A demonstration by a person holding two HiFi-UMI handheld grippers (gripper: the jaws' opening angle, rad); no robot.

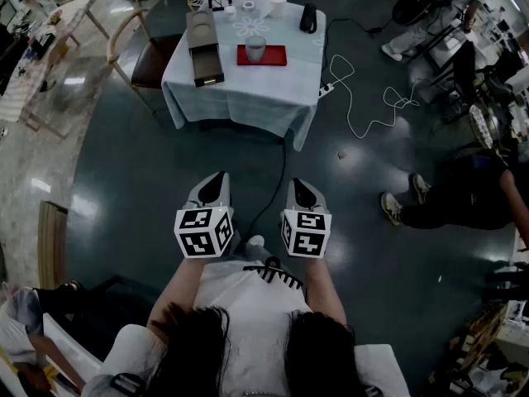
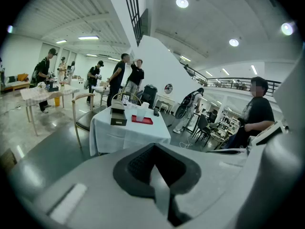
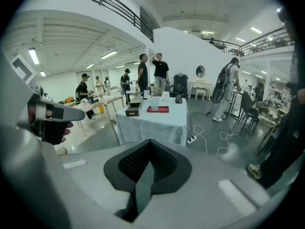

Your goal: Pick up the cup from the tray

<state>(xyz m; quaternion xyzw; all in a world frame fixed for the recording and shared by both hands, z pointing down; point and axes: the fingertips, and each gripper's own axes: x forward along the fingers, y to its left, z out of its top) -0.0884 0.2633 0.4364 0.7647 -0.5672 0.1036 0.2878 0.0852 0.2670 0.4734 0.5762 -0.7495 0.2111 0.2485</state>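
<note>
I judge the approach not yet begun: the pale translucent cup [image 1: 255, 48] stands on the flat red tray [image 1: 277, 57] on the white-clothed table [image 1: 240, 96], well apart from my left gripper [image 1: 216, 180] and right gripper [image 1: 300, 185], both with jaws pressed together and empty, so I must reach the table and open one.

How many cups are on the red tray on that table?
1. The cup stands left of centre on the red tray, on the white-clothed table. Other pale vessels stand behind it, off the tray.
</note>
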